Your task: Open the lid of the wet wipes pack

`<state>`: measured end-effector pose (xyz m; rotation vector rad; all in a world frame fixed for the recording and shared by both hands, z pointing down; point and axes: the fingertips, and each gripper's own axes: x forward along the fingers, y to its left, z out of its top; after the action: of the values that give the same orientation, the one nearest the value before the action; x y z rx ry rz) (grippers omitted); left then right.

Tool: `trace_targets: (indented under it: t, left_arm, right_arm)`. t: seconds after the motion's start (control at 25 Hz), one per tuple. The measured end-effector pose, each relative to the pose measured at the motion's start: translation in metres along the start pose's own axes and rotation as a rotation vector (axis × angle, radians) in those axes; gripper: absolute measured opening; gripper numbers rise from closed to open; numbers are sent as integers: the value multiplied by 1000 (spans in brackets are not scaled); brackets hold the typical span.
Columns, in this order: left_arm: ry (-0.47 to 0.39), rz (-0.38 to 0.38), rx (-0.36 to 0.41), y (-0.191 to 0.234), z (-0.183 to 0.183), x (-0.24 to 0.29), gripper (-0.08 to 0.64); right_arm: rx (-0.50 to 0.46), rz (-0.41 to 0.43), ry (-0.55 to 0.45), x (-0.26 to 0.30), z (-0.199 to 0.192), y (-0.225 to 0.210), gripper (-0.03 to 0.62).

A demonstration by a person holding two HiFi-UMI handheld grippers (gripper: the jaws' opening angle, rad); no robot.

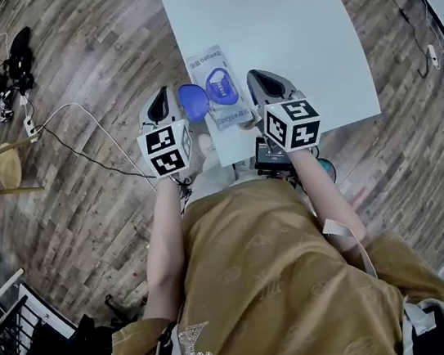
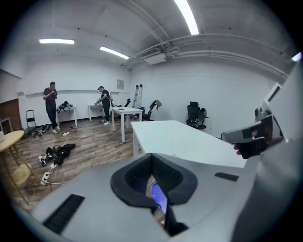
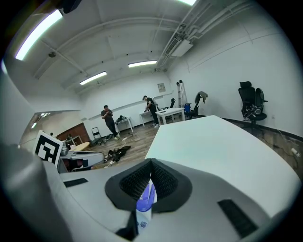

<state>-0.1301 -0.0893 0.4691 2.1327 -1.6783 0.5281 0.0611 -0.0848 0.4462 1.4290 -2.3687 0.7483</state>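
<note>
You had a soft, light thing to deal with: the wet wipes pack (image 1: 213, 62) was a flat film pouch that would likely sag, or slide on the smooth white tabletop (image 1: 264, 17), if pulled from one side only, so it needed holding at an edge while the other side worked. The only stiff parts looked to be the blue plastic lid (image 1: 192, 101) and the oval frame (image 1: 223, 87) it hinges on. The lid's free lip was the sensible place to take hold, since the film around it would only crumple. Your left hand-held gripper (image 2: 158, 201) was clenched on something blue, which I judged to be that lid. Your right hand-held gripper (image 3: 144, 203) was clamped on the pale, blue-printed film of the pack, at its right near edge in the head view. The pack sat near the front edge of the tabletop, between the two hand-held grippers and just ahead of you; whether it lay flat or was lifted a little I could not tell. It was a pale, glossy rectangle with dark print at both ends, too small to read, and a bright blue oval in the middle. The lid stood swung out to the left of that oval, off its seat, so the opening looked done or nearly so. Such a hinge is probably thin, and pulling hard past its stop could tear it.
</note>
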Motion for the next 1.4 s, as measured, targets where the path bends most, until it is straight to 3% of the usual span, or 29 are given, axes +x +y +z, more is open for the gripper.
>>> trace_targets:
  t: [0.28, 0.52, 0.68, 0.84, 0.96, 1.08, 1.4]
  left_arm:
    - [-143, 52, 66, -6, 42, -27, 5]
    - [-227, 54, 59, -14, 77, -44, 5]
    - [-288, 35, 53, -24, 105, -57, 5]
    - [-346, 21, 39, -29, 131, -68, 5]
    - [-372, 16, 26, -29, 141, -74, 5]
    - [-387, 25, 62, -31, 149, -77, 5]
    - [-377, 29, 89, -32, 150, -76, 5]
  right_arm:
    - [-65, -40, -87, -13, 21, 2, 8]
    - [-146, -87, -190, -28, 53, 0, 8]
    - [-165, -90, -286, -44, 78, 2, 8]
    - [-180, -96, -322, -55, 95, 3, 8]
    - [-169, -96, -344, -58, 104, 4, 8]
    - [-182, -101, -351, -61, 109, 5, 8]
    - [-197, -107, -335, -65, 110, 3, 8]
